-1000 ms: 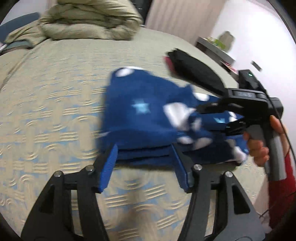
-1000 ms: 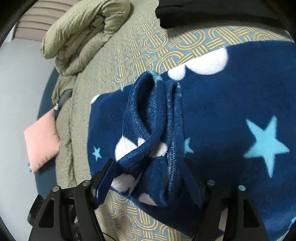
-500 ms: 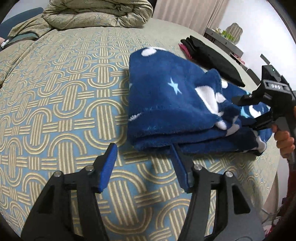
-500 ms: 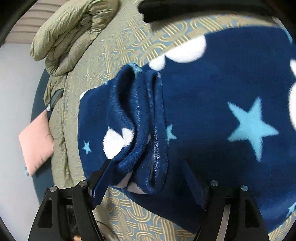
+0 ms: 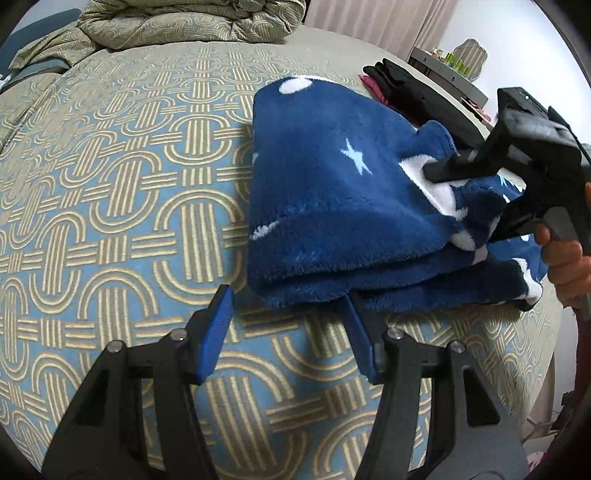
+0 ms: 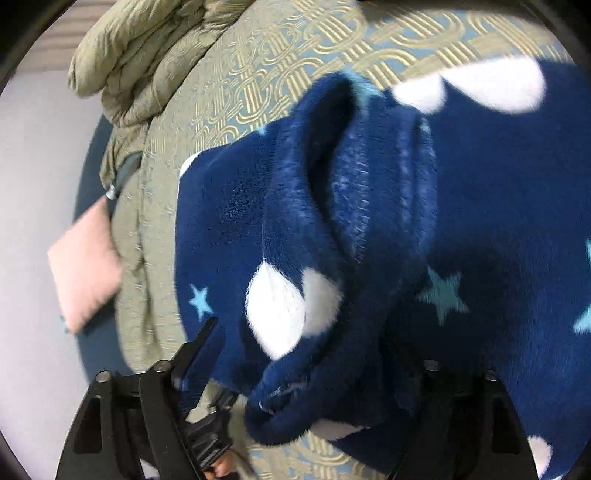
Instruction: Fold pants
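The dark blue fleece pants (image 5: 332, 206) with white clouds and pale stars lie folded in a thick stack on the patterned bed cover. My left gripper (image 5: 288, 325) is open and empty just in front of the stack's near edge, its right finger under the overhanging fabric. The right gripper (image 5: 480, 199) shows in the left wrist view at the stack's right end, with pants fabric between its jaws. In the right wrist view the pants (image 6: 369, 240) fill the frame and a bunched fold sits between the open fingers of my right gripper (image 6: 306, 362).
A bundled olive quilt (image 5: 184, 18) lies at the head of the bed. Black and red clothes (image 5: 399, 85) lie beyond the pants. A grey dresser (image 5: 450, 77) stands at the far right. A pink pillow (image 6: 85, 266) lies off the bed's edge.
My left gripper has pulled back from the pants and the stack has settled on the bed. The right gripper stays at the stack's right end with the fold between its fingers.
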`<state>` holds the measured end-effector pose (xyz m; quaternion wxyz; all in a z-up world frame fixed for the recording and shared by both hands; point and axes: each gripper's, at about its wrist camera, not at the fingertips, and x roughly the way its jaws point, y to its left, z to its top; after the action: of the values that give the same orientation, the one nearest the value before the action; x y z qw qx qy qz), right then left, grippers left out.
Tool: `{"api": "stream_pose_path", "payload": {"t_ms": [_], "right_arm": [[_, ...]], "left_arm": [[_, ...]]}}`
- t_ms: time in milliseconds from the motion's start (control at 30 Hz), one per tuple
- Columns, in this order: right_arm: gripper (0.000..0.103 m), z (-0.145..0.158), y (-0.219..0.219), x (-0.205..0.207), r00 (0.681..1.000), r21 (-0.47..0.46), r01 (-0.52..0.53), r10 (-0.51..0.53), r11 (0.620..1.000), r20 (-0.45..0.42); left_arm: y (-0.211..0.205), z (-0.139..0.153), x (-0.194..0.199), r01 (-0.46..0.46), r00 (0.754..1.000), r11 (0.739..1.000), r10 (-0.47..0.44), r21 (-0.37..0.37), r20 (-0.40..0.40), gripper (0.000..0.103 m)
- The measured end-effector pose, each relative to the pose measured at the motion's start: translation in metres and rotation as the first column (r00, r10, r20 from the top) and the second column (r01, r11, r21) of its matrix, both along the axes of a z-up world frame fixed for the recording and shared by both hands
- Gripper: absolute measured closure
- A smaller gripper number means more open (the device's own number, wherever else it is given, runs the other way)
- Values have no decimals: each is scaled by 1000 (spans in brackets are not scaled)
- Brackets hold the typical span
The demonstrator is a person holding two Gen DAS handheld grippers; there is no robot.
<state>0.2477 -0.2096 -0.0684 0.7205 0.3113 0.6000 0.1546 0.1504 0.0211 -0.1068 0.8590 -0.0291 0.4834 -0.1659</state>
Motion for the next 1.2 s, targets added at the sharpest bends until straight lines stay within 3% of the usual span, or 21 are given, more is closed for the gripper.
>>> {"api": "stream_pose_path", "payload": {"t_ms": [33,67,200,333,433,567,667,733,767,800,933,1200], "right_arm": [[82,3,4,0,1000,-40,-20,21,999,19],[82,10,7,-1,998,-97,-34,39,995,51],[83,41,6,-13,985,-141,-15,39,990,169],[83,91,-6,-32,946,-195,29,36,980,322],[83,112,-17,-45,930,-248,32,63,968,363],[83,104,-39,-53,942,-289,72,31,955,335],[78,60,-64,-51,973,-328,58,21,943,231],[68,29,-78,-50,990,-340,58,-11,939,138],[67,14,-84,-51,994,-310,71,-41,948,102],[64,9,-92,-54,990,-243,103,-76,964,119],[55,13,-110,-64,982,-156,162,-144,974,122],[48,18,-130,-83,980,-162,158,-135,974,145]], "left_arm": [[1,0,0,-2,1000,1000,2,-3,1,43],[2,0,0,-3,1000,1000,3,-5,1,43],[5,1,1,-17,1000,1000,17,-4,3,43],[0,5,1,-15,1000,1000,15,-13,19,43],[-9,10,0,-1,999,1000,1,-21,40,43],[-23,10,-3,30,999,1000,-30,0,44,43],[-33,8,-6,47,998,999,-47,25,40,43],[-35,6,-6,47,998,998,-48,35,29,43],[-36,7,-7,46,999,998,-47,39,28,43],[-35,6,-8,43,999,998,-44,43,27,43],[-33,9,-9,33,999,998,-34,50,22,43],[-31,22,-8,7,998,998,-11,68,62,43]]}}
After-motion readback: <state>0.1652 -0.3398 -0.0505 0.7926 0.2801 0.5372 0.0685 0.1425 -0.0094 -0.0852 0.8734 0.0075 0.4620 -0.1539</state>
